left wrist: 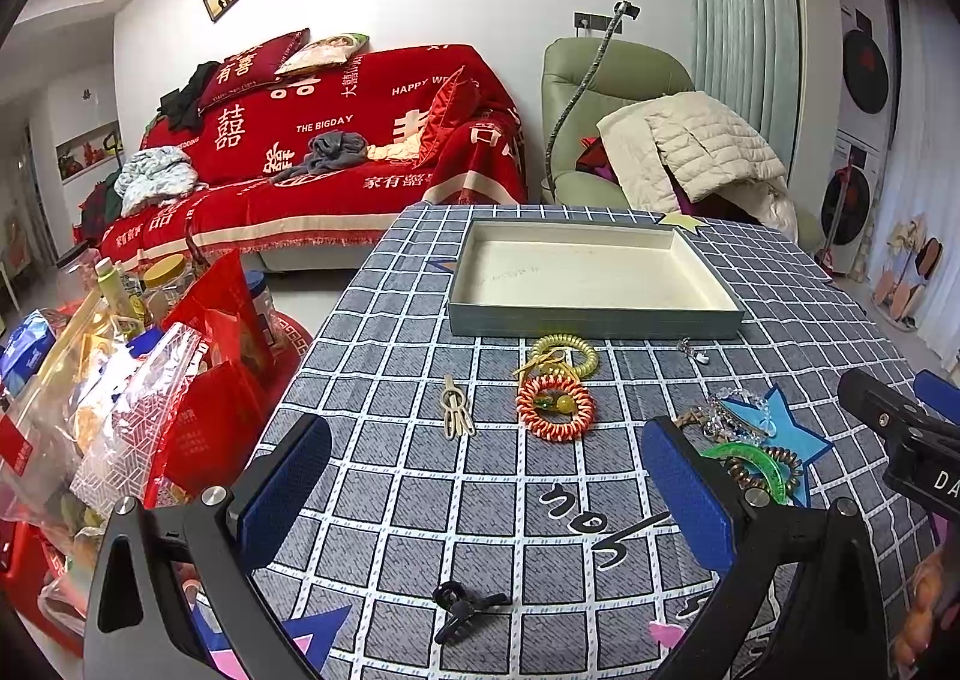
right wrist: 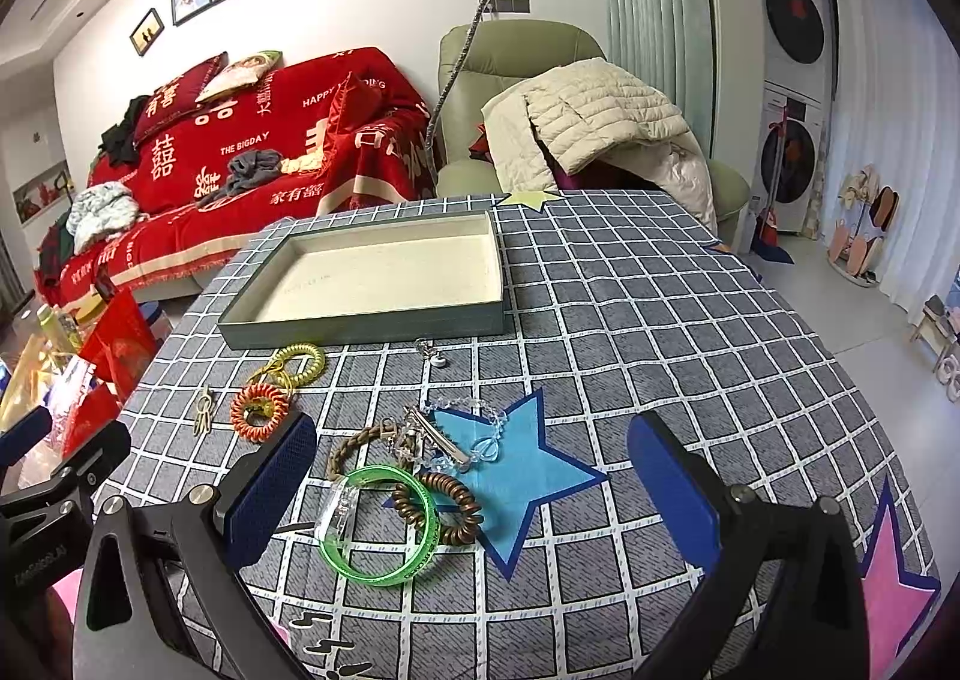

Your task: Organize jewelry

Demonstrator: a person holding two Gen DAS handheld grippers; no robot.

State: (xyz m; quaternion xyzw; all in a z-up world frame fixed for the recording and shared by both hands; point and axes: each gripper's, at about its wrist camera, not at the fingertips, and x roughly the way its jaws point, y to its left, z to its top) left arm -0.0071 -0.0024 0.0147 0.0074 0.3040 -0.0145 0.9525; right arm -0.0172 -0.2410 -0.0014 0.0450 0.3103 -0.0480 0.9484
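An empty grey tray [left wrist: 594, 318] [right wrist: 360, 329] with a cream inside sits at the far side of the checked tablecloth. In front of it lie a yellow coil band [left wrist: 564, 353] [right wrist: 297, 362], an orange coil band [left wrist: 555, 407] [right wrist: 259, 410], a beige hair clip [left wrist: 456, 407], a small earring [left wrist: 696, 350] [right wrist: 433, 353], a clear bead bracelet [right wrist: 474, 428], a braided bracelet [right wrist: 360, 443], a green bangle [right wrist: 381, 527] [left wrist: 750, 461] and a brown coil band [right wrist: 447, 506]. A black claw clip [left wrist: 459, 608] lies near my left gripper [left wrist: 486, 476], which is open and empty. My right gripper [right wrist: 474, 488] is open above the green bangle.
A red-covered sofa [left wrist: 336, 140] and a green armchair [left wrist: 606, 98] with a cream jacket stand behind the table. Bags and jars [left wrist: 132, 356] crowd the floor at the table's left edge. Paper stars [right wrist: 528, 476] lie on the cloth.
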